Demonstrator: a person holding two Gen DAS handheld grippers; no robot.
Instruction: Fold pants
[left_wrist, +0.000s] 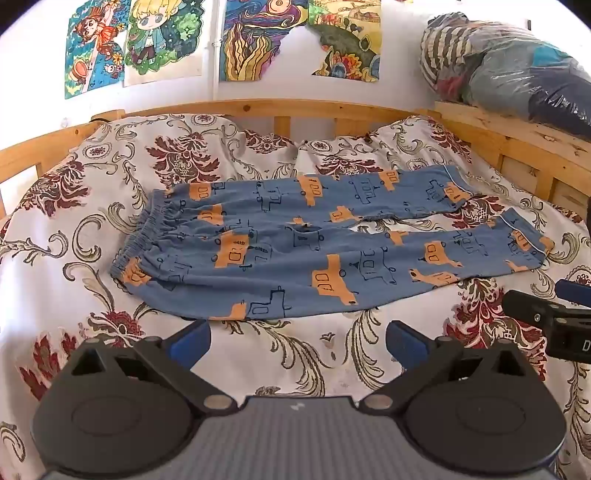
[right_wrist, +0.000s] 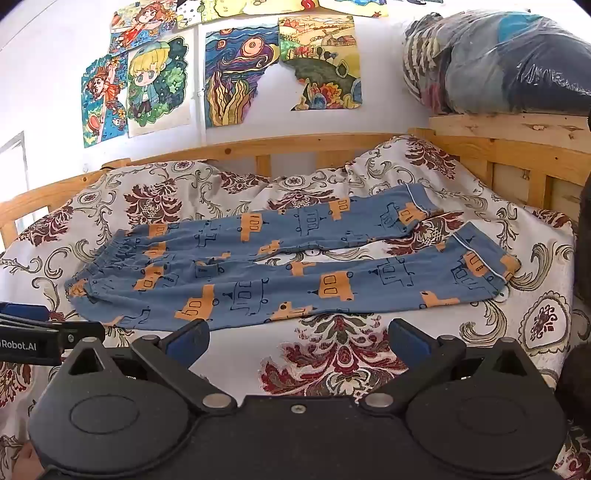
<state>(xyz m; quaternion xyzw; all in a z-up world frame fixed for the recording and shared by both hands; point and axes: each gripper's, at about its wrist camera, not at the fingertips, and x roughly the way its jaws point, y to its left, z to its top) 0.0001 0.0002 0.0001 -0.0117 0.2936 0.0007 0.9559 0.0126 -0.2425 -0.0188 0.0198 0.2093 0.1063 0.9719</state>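
Observation:
Blue pants (left_wrist: 295, 243) with orange car prints lie spread flat on the bed, elastic waistband at the left, both legs running right and slightly apart. In the right wrist view the same pants (right_wrist: 280, 269) fill the middle. My left gripper (left_wrist: 298, 341) hovers open just short of the pants' near edge, nothing between its blue pads. My right gripper (right_wrist: 298, 341) is also open and empty, near the lower leg's edge. Each gripper shows at the side of the other's view: the right gripper (left_wrist: 554, 317), the left gripper (right_wrist: 48, 332).
The bed has a floral cover (left_wrist: 92, 206) and a wooden rail (left_wrist: 295, 109) along the back and right. A plastic-wrapped bundle of clothes (left_wrist: 517, 66) sits on the wooden shelf at the right. Drawings (right_wrist: 240, 70) hang on the wall.

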